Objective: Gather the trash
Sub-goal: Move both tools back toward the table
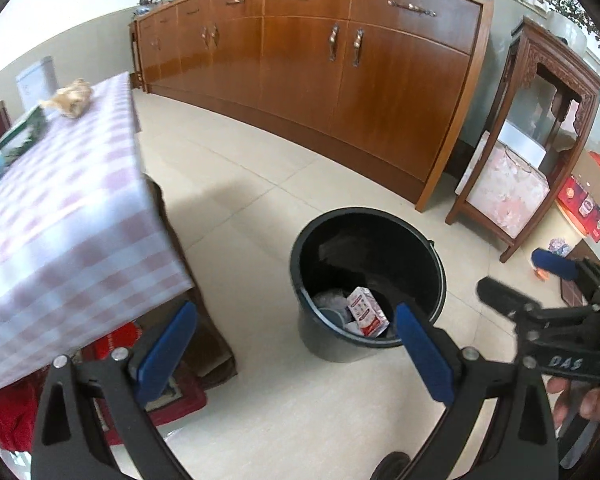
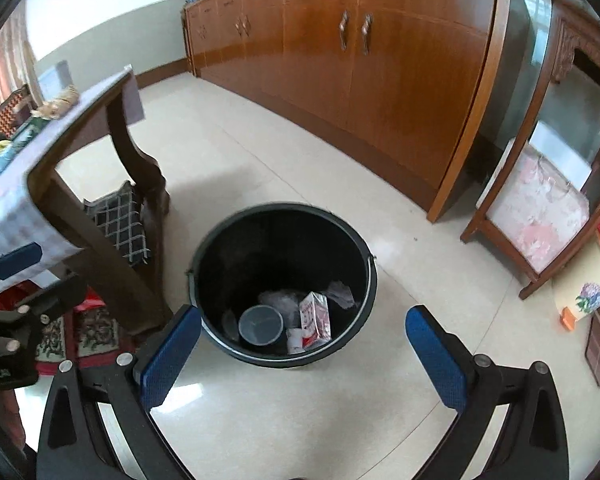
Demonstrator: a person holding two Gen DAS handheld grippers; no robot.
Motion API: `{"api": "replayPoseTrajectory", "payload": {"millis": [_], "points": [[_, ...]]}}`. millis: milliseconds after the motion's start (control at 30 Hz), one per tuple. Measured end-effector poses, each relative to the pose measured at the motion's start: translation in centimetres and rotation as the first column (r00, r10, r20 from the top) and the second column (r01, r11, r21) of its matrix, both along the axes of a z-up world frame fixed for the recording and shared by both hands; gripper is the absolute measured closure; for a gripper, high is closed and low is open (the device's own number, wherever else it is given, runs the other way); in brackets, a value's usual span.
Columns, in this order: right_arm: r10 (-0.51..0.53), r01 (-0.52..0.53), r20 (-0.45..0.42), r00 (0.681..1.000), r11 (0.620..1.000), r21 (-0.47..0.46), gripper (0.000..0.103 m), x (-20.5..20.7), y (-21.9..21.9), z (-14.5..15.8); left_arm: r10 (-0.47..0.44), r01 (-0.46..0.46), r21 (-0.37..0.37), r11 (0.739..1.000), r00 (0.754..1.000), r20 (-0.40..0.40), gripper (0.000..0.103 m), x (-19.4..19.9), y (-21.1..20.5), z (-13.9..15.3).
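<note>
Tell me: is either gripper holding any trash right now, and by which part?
Nothing is held. The left gripper and right gripper both have their jaws wide apart and empty, above the floor by the black bucket, where a carton already lies.

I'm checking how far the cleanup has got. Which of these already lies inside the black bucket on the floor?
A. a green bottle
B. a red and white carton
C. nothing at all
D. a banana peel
B: the right wrist view looks down into the bucket and shows a red and white carton lying at the bottom beside a round grey lid and some crumpled wrapping.
</note>
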State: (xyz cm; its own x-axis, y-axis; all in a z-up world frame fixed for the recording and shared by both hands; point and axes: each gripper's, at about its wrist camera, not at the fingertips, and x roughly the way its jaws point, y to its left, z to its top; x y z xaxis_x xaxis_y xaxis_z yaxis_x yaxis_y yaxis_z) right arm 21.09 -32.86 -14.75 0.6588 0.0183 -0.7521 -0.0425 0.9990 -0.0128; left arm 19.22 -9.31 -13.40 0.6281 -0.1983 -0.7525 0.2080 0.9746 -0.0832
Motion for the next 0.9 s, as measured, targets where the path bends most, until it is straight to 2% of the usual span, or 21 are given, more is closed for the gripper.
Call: {"api": "replayPoseTrajectory", "payload": {"millis": [167, 400, 600, 900], "points": [[0.015, -0.016, 0.067, 0.998, 1.000, 0.008, 0.000, -2.3, 2.1, 3.3, 0.057, -0.058, 0.015, 0.998, 0.998, 0.031, 0.003, -2.2, 2.5, 1.9], [0.071, -0.072, 0.156, 0.985, 0.997, -0.002, 0.000, -4.2, 6.2, 7.2, 0.162, -0.161, -0.019, 0.987, 0.982, 0.101, 0.003, -5.1, 6.9, 5.6], [0.162, -0.166, 0.210, 0.964, 0.986, 0.001, 0.000, -4.5, 11.1, 9.4, 0.258, -0.258, -0.022, 0.966, 0.952, 0.166, 0.002, -7.2, 11.4, 7.9], [0.301, -0.313, 0.265, 0.916, 0.950, 0.003, 0.000, -4.7, 18.4, 11.4, 0.400, -0.400, -0.044, 0.915, 0.890, 0.221, 0.002, -9.4, 18.1, 9.7]]}}
